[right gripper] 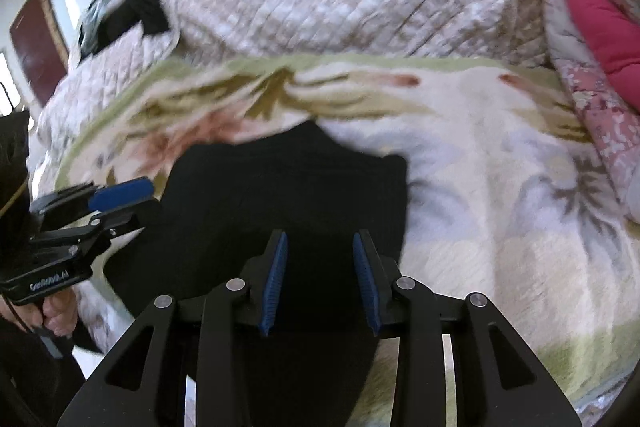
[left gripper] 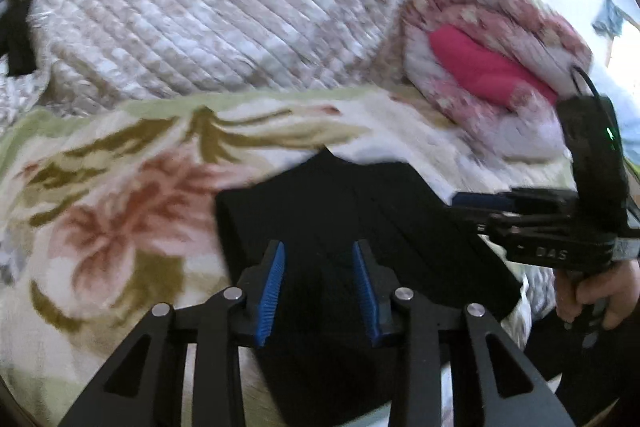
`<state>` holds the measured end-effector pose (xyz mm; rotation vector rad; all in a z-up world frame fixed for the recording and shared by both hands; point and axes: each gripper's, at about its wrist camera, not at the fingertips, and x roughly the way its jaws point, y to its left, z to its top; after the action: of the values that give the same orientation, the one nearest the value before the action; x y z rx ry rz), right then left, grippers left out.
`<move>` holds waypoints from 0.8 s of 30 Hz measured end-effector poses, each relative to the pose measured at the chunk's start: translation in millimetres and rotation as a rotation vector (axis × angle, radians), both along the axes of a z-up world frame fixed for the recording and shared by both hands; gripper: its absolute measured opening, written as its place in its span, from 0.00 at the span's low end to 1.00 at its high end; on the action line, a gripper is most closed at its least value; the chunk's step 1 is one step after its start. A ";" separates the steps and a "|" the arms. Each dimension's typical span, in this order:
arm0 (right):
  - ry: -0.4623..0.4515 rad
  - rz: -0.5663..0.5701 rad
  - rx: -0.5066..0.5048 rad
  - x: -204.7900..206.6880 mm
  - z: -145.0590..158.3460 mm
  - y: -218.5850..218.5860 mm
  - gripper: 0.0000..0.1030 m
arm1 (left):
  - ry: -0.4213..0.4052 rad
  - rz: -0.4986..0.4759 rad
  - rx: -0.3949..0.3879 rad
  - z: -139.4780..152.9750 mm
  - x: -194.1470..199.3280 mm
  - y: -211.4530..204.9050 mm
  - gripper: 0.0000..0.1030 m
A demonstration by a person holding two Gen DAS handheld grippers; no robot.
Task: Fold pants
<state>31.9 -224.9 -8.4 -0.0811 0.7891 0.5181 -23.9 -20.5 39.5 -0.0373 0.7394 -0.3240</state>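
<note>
Black pants (left gripper: 320,195) lie folded on a floral blanket (left gripper: 120,195), and their near part runs down out of sight under my fingers. My left gripper (left gripper: 319,245) hovers over the pants' near part; its blue pads stand apart with dark cloth showing in the gap, and nothing is pinched. My right gripper (right gripper: 320,235) is held the same way over the pants (right gripper: 280,179), pads apart, near their right side. Each gripper shows in the other's view: the right gripper (left gripper: 476,207) at the pants' right edge, the left gripper (right gripper: 136,205) at their left edge.
Behind the blanket rises a quilted beige coverlet (left gripper: 200,7). At the right lies a rolled pink floral quilt (left gripper: 460,99) around a magenta cloth (left gripper: 472,67). Dark clothing (right gripper: 120,11) lies at the far left. A hand (left gripper: 592,299) grips the right tool's handle.
</note>
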 end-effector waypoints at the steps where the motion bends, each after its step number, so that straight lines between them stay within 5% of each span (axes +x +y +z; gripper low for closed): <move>1: 0.011 0.013 -0.015 0.6 -4.7 3.3 0.34 | 0.026 -0.008 0.012 -8.2 0.5 -2.2 0.37; 5: -0.008 0.039 -0.055 0.7 -8.9 10.1 0.34 | 0.005 -0.010 0.083 -14.3 0.1 -5.6 0.37; 8: 0.005 0.019 -0.024 5.9 -7.4 7.0 0.34 | 0.025 0.035 0.066 -15.4 6.7 5.2 0.37; 24: 0.000 -0.037 -0.007 11.1 -3.0 -1.9 0.34 | 0.196 0.049 -0.183 -22.6 16.1 28.8 0.44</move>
<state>43.0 -226.8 -11.4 -0.0723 0.7908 0.4802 -7.8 8.3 16.9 -0.2628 0.8995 -0.3439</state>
